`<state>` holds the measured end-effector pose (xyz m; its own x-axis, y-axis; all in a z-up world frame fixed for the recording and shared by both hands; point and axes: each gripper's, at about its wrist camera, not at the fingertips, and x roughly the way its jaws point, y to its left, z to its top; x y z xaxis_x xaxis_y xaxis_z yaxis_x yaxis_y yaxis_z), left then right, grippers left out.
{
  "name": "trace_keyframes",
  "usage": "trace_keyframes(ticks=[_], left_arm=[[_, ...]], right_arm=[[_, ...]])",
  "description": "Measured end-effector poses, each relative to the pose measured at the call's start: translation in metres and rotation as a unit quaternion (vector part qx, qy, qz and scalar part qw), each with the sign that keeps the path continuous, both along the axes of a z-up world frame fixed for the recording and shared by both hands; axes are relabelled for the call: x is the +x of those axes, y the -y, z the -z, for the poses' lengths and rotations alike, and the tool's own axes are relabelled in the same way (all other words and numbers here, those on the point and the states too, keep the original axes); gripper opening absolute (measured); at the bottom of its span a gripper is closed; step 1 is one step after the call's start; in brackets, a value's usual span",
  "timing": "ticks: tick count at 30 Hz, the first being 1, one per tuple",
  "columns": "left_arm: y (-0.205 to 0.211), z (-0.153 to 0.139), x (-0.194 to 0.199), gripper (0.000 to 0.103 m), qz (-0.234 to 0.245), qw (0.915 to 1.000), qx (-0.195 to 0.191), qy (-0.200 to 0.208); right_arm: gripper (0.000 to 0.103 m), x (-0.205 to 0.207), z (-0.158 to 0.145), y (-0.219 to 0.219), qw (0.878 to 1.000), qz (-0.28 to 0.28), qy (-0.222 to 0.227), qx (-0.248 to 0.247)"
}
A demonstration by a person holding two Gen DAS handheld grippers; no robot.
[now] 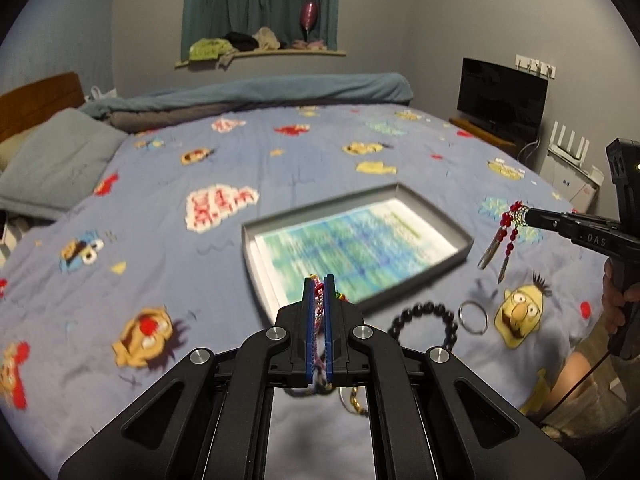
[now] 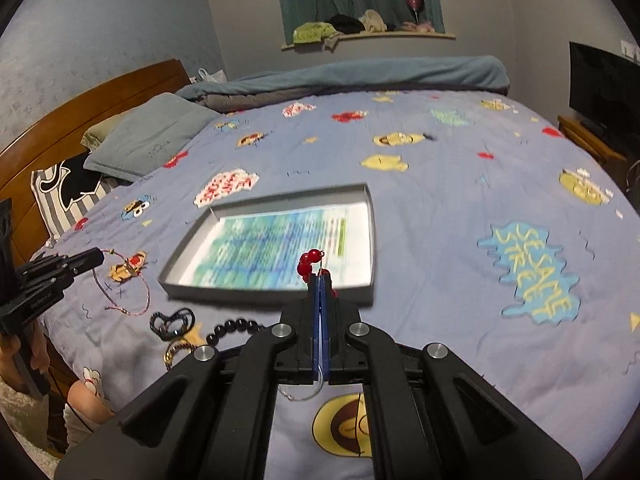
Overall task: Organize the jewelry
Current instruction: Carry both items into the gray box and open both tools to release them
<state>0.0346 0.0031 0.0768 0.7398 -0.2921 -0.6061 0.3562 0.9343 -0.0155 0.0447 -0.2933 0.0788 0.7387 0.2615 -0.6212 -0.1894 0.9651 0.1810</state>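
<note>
Both grippers are carrying loads above the bedspread [image 1: 280, 152], the left gripper [image 1: 319, 280] pinching the pink cord bracelet [image 2: 132, 280], the right gripper [image 2: 320, 278] clamping the red beaded earring [image 1: 506, 232], needing steady travel over the grey tray [image 2: 372, 216].

Your left tongs [image 1: 319, 280] are matte black, with blue pads lining the two fingers and four round silver screws [image 1: 279, 333] capping the linkage arms behind them. Your right tongs [image 2: 320, 278] are built the same; seen from the left tongs, their black body carries white letters "DAS" [image 1: 596, 241], a small green light and a thin black cable [image 1: 576, 384] trailing below the handle.
</note>
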Motion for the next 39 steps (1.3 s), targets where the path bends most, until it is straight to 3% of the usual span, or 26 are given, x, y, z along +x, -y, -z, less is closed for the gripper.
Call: trace_keyframes(ticks=[9, 19, 23, 28, 39], left_arm=[[0.001, -0.017, 0.033, 0.005, 0.002, 1.0000, -0.004, 0.005], [0.017, 0.003, 0.114, 0.005, -0.015, 0.9994, 0.027, -0.013], [0.022, 0.015, 0.144, 0.005, -0.026, 0.9990, 0.031, -0.021], [0.024, 0.046, 0.185, 0.005, -0.052, 0.9964, 0.018, -0.065], [0.025, 0.084, 0.209, 0.005, -0.074, 0.9905, 0.050, -0.105]], right_arm=[[0.000, 0.023, -0.026, -0.012, 1.000, -0.015, 0.020, -0.011], [0.000, 0.091, -0.023, -0.026, 0.999, -0.006, 0.005, -0.032], [0.000, 0.123, -0.014, -0.034, 0.999, -0.004, -0.006, -0.036], [0.000, 0.155, 0.004, -0.044, 0.999, -0.003, -0.027, -0.036], [0.001, 0.199, 0.068, -0.034, 0.993, 0.012, -0.121, 0.008]])
